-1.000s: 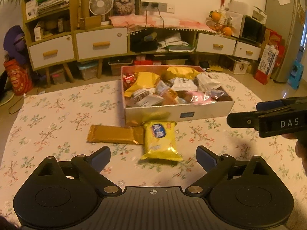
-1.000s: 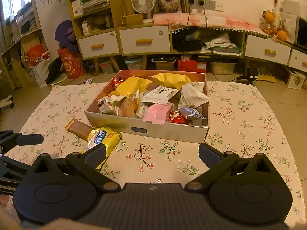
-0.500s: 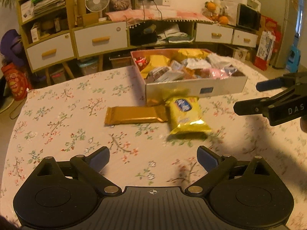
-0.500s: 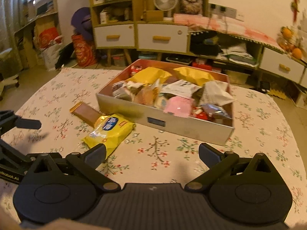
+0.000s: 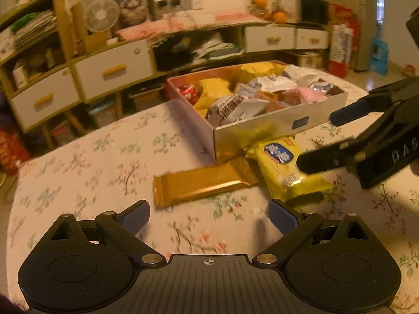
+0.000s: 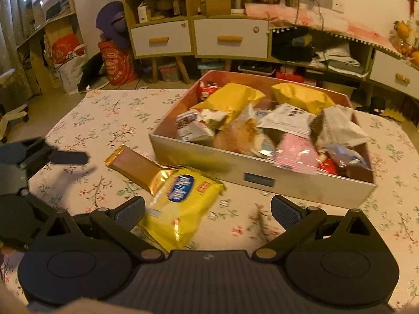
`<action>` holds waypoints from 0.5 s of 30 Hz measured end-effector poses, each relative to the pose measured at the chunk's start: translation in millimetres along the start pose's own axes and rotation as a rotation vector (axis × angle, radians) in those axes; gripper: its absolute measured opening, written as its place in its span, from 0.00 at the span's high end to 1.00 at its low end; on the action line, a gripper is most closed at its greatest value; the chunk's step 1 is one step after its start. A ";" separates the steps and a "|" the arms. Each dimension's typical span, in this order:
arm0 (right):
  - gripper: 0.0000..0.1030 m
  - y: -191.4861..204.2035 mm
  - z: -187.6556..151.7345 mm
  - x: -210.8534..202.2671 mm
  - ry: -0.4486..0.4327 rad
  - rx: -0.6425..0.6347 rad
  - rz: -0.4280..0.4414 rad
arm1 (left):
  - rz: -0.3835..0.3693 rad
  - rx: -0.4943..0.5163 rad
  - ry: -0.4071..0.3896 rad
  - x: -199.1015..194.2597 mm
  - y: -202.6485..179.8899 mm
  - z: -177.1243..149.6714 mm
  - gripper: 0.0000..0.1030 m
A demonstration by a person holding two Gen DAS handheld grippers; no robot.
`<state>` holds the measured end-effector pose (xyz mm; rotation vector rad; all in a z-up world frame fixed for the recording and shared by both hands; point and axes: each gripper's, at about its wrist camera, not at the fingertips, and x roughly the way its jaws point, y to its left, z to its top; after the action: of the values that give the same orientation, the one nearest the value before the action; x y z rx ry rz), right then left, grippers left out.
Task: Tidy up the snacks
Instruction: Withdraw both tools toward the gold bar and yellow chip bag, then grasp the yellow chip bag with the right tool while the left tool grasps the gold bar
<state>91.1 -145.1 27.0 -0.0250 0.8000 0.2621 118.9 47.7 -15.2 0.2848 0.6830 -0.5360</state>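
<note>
A shallow snack box (image 5: pixel 262 134) (image 6: pixel 262 167) full of several wrapped snacks stands on the floral tablecloth. Against its front wall lie a gold bar (image 5: pixel 201 183) (image 6: pixel 136 167) and a yellow snack pack (image 5: pixel 285 167) (image 6: pixel 180 198), the bar's end overlapping the pack. My left gripper (image 5: pixel 209 216) is open, just short of the gold bar, nothing between its fingers. My right gripper (image 6: pixel 208 213) is open, low over the near end of the yellow pack. In the left wrist view the right gripper (image 5: pixel 322 141) reaches in from the right above the pack.
The floral tablecloth (image 5: pixel 104 157) (image 6: pixel 104 120) has bare room left of the box. Behind the table stand white drawer cabinets (image 6: pixel 230 39), shelves and a fan (image 5: pixel 102 18). The left gripper (image 6: pixel 44 154) shows at the left edge in the right wrist view.
Both grippers have moved closer to the two loose snacks; the left one has swung left and tilted, the right one has dropped onto the yellow pack. Both stay open.
</note>
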 end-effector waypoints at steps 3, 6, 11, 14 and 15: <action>0.01 9.4 1.6 5.0 0.008 -0.021 0.009 | -0.089 0.039 -0.007 8.7 13.4 6.8 0.04; 0.02 13.4 2.9 10.1 0.021 -0.015 0.013 | -0.116 0.121 0.011 18.4 16.4 13.1 0.04; 0.07 14.0 4.0 19.4 0.039 -0.001 -0.004 | -0.159 0.211 0.051 33.6 19.2 15.5 0.04; 0.14 13.6 4.8 25.6 0.053 0.020 -0.014 | -0.183 0.223 0.052 38.9 22.2 14.0 0.04; 0.16 14.3 4.8 26.9 0.057 0.022 -0.016 | -0.191 0.217 0.052 39.7 23.5 14.3 0.04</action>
<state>109.0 -124.7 12.4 -0.0182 0.8594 0.2380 165.1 46.3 -29.1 0.4409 0.7073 -0.7894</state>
